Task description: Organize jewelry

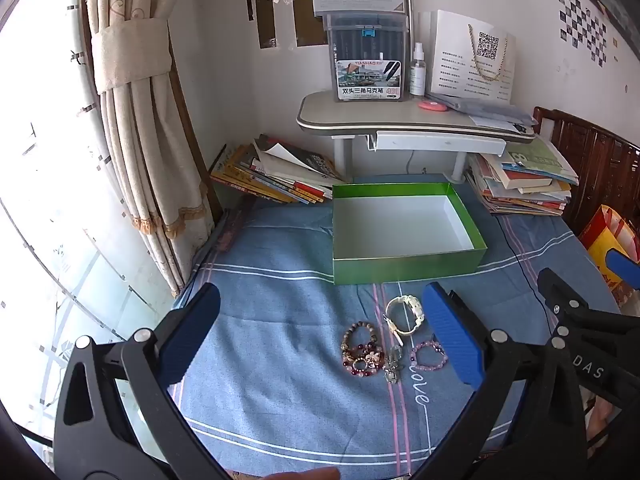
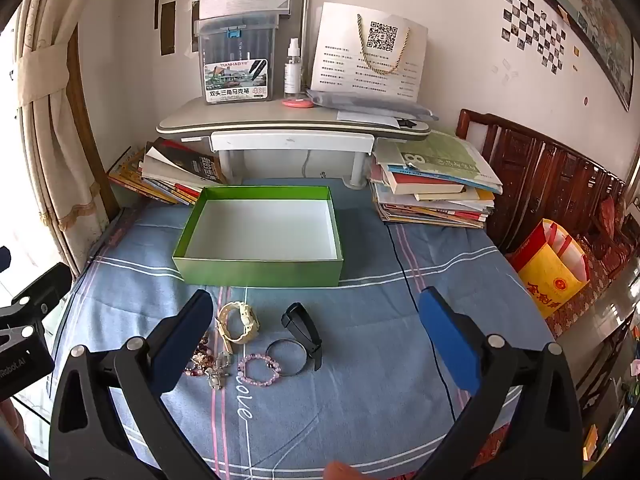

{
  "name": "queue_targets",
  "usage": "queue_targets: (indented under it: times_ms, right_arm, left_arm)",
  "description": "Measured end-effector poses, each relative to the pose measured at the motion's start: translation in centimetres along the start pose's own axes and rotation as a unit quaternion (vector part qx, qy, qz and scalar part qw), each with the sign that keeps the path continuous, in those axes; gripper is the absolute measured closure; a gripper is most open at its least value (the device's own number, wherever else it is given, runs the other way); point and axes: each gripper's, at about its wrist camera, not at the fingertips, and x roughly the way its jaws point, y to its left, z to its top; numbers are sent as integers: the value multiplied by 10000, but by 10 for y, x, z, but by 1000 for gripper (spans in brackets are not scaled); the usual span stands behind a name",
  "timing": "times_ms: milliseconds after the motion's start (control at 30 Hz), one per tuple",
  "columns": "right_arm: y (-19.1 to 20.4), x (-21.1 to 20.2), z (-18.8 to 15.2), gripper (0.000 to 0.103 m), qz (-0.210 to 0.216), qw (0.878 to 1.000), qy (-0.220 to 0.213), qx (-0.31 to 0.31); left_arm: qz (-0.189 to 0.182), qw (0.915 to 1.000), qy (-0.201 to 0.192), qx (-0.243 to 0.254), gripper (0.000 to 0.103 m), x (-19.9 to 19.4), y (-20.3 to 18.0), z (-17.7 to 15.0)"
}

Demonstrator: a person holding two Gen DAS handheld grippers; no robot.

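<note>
Left wrist view, my fingers: my left gripper stands spread wide with nothing between its blue pads, low in the frame above the blue bedspread.
Left wrist view, jewelry: the brown bead bracelets lie in a heap at lower centre; the cream watch sits just above them, the pink bead bracelet to their right, half hidden by my right-hand pad.
Left wrist view, box: the green box sits at centre frame beyond the jewelry, its white floor bare.
Left wrist view, extra: my right gripper pokes in at the right edge.
Right wrist view, my fingers: my right gripper is also fully apart and holds nothing.
Right wrist view, jewelry: cream watch left of centre, pink bead bracelet below it, brown bead bracelets partly behind my left-hand pad.
Right wrist view, only here: a black band and a thin metal bangle, touching each other, show at centre; the other view hides them.
Right wrist view, box: green box at upper centre, empty.
Progress: by my reading nothing is sorted yet; every piece I can see lies on the bedspread, so all the picking and placing is left.
</note>
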Motion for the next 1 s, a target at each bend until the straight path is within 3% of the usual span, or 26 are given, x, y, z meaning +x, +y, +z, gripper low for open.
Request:
queue_targets:
  times_ms: [1000]
  right_arm:
    - [0,0,1,2,-22,10000,3,-3]
  left_arm:
    - [33,10000,57,-8,3,4,0,-6]
